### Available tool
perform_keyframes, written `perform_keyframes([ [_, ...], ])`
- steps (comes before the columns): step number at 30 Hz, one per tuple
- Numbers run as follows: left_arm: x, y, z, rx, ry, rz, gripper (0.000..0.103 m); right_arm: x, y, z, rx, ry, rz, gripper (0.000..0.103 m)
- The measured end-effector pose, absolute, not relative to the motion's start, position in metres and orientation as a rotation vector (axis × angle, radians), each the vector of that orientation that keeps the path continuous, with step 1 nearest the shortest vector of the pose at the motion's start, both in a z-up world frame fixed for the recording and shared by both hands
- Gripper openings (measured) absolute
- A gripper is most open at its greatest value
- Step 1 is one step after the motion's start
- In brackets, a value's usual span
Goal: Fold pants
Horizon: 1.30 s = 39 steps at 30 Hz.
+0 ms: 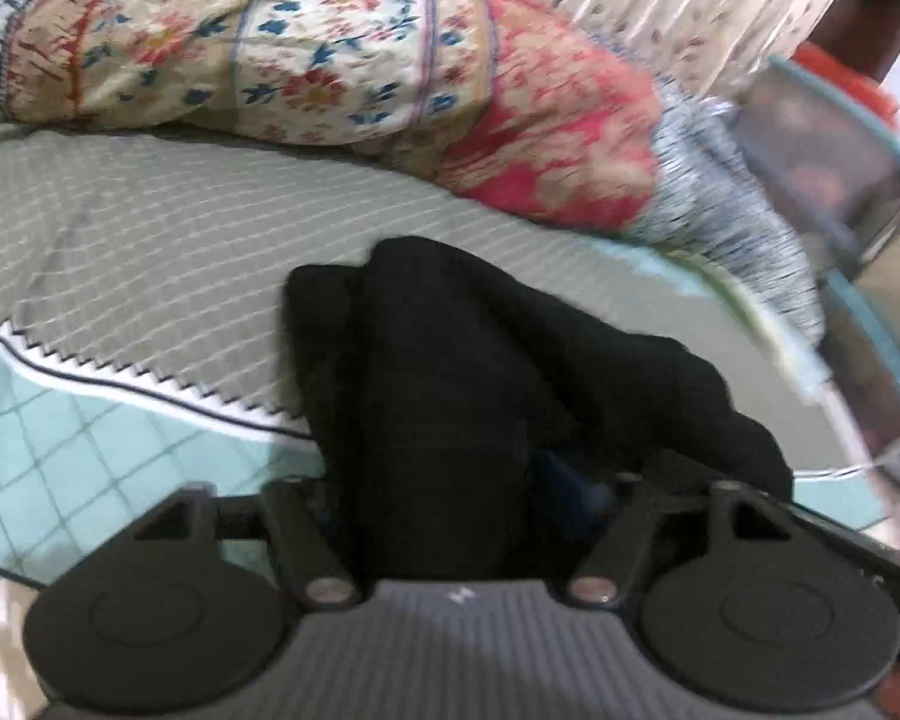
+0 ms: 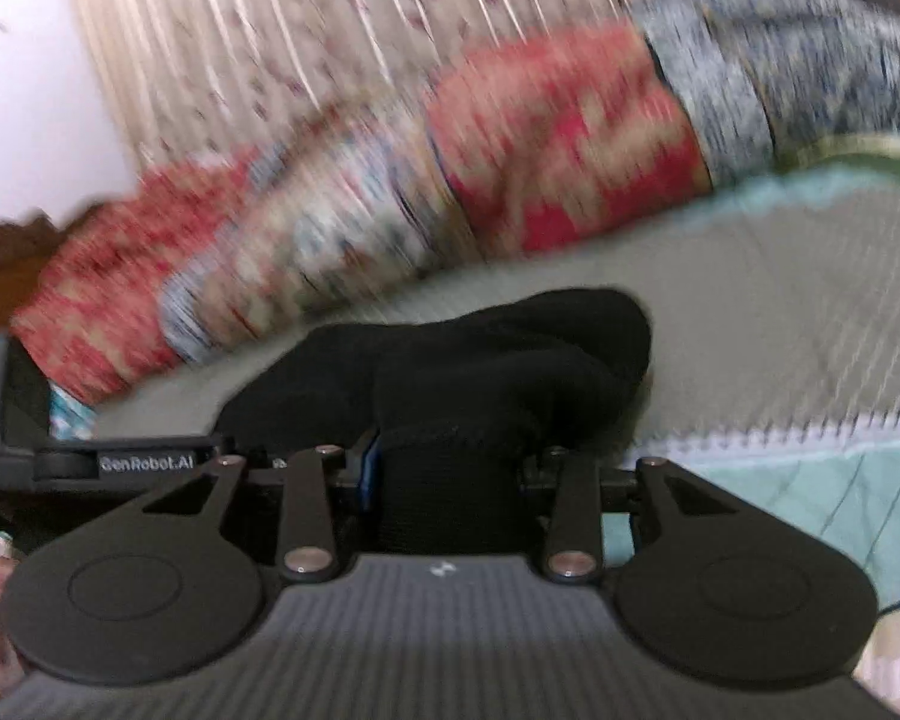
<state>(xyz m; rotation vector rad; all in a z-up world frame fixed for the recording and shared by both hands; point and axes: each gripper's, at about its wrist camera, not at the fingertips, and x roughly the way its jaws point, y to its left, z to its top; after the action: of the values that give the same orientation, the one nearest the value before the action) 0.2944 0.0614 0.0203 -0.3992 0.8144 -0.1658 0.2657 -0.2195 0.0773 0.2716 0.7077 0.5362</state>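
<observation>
The black pants (image 1: 450, 372) are bunched and hang from both grippers above the bed. My left gripper (image 1: 450, 498) is shut on the black cloth, which fills the gap between its fingers and hides the tips. In the right wrist view the same pants (image 2: 480, 360) drape forward over my right gripper (image 2: 450, 480), which is shut on a fold of them; a blue pad shows beside the cloth. The left gripper's body (image 2: 120, 462) shows at the left edge of the right view, close beside the right one. Both views are motion-blurred.
The bed has a grey-green striped cover (image 1: 150, 240) and a teal checked sheet (image 1: 60, 450). A rolled floral quilt (image 1: 330, 48) lies along the far side. A pleated floral curtain (image 2: 330, 30) hangs behind. A box (image 1: 822, 144) stands at the right.
</observation>
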Motion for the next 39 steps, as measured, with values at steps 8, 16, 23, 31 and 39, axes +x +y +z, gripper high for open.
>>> perform_keyframes([
  [8, 0.239, 0.051, 0.050, -0.239, 0.798, -0.054, 0.098, 0.243, -0.242, 0.078, 0.405, 0.726, 0.368, 0.075],
  [16, 0.139, 0.020, 0.076, -0.079, 0.815, -0.006, 0.103, 0.136, -0.255, 0.113, 0.412, 0.721, 0.354, 0.088],
  [23, 0.053, 0.000, 0.094, -0.051, 0.860, 0.020, 0.103, 0.035, -0.253, 0.130, 0.374, 0.769, 0.362, 0.103],
  [31, -0.017, -0.012, 0.120, -0.042, 0.843, 0.044, 0.103, -0.041, -0.241, 0.153, 0.306, 0.795, 0.322, 0.103],
  [39, -0.057, -0.016, 0.129, -0.086, 0.834, 0.054, 0.103, -0.081, -0.232, 0.152, 0.361, 0.859, 0.340, 0.103],
])
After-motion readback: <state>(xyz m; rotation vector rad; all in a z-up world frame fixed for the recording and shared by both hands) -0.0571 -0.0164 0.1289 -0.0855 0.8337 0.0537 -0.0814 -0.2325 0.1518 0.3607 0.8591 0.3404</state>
